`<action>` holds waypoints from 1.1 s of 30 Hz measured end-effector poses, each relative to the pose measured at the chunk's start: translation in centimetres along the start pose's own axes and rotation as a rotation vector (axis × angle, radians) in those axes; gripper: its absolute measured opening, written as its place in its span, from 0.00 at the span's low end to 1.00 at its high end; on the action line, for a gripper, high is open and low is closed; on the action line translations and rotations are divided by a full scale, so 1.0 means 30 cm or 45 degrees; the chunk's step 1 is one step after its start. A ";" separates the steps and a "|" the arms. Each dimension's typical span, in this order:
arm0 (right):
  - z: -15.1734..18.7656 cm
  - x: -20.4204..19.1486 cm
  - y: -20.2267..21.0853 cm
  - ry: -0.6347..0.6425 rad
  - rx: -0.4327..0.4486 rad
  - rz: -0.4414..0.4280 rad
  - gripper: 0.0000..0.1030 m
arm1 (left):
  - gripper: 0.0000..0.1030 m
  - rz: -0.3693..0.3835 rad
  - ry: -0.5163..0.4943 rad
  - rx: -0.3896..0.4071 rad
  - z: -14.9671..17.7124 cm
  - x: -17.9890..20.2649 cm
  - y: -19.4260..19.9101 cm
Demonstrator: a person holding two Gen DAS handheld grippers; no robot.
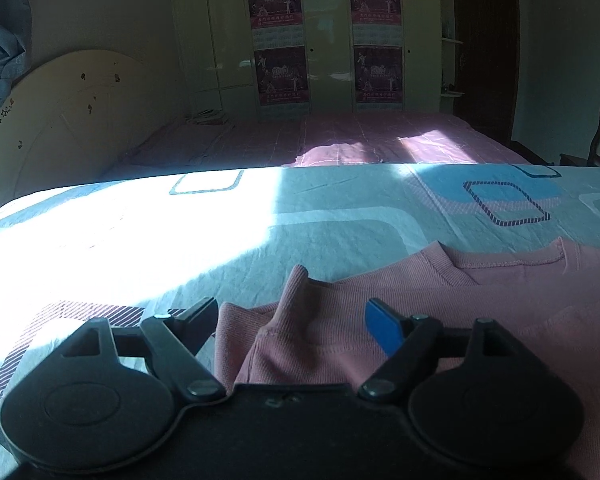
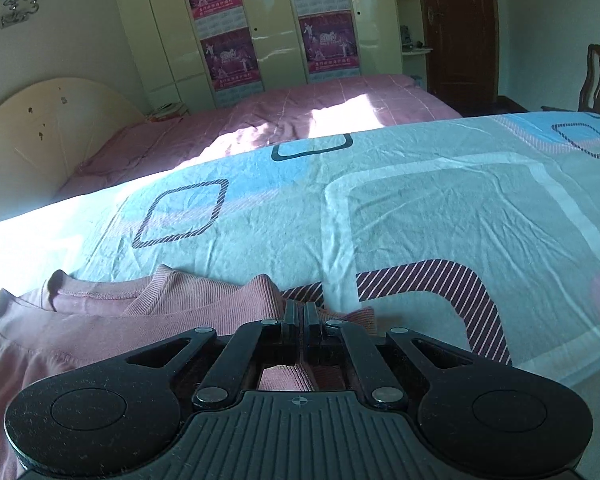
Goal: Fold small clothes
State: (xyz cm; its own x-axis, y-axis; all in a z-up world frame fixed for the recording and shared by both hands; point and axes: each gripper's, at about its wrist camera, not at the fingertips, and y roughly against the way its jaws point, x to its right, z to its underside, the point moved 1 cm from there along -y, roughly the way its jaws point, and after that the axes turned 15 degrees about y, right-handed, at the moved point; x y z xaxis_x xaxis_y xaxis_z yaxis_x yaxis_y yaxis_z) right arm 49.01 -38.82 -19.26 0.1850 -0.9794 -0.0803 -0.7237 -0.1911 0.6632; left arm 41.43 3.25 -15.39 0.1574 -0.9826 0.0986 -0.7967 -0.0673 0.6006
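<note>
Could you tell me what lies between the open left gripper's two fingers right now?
A raised fold of the pink garment stands between the left gripper fingers, untouched by either, as the left wrist view shows.

Patterned bedsheet (image 2: 440,208), pink garment (image 1: 440,304) lying on it

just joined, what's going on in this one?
A person with a handheld gripper in each hand is folding a pink top on a bed with a blue patterned sheet. The left gripper stands open, with a raised peak of the pink fabric between its fingers but not pinched. The right gripper is shut on a fold of the garment at its other side. The top lies rumpled, its neckline facing away, not yet a neat fold.
</note>
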 end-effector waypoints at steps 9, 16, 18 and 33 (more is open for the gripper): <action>-0.002 0.004 0.061 -0.051 0.061 0.017 0.56 | 0.78 0.093 -0.022 -0.073 0.099 0.030 0.094; 0.028 -0.075 -0.008 0.140 -0.111 -0.001 0.40 | 0.78 0.088 -0.047 -0.134 0.140 0.055 0.043; 0.055 -0.093 -0.030 0.195 -0.131 0.005 0.22 | 0.77 0.053 -0.033 -0.160 0.156 0.040 0.013; 0.055 -0.245 0.119 0.225 -0.038 0.009 0.07 | 0.74 0.113 0.016 -0.106 0.141 0.070 0.116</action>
State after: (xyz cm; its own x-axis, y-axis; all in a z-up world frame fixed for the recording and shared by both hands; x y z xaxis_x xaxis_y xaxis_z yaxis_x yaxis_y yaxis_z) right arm 43.95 -32.41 -17.52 0.2960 -0.9536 0.0549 -0.7059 -0.1797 0.6851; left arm 36.50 0.21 -16.45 0.0961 -0.9818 0.1639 -0.7565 0.0350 0.6531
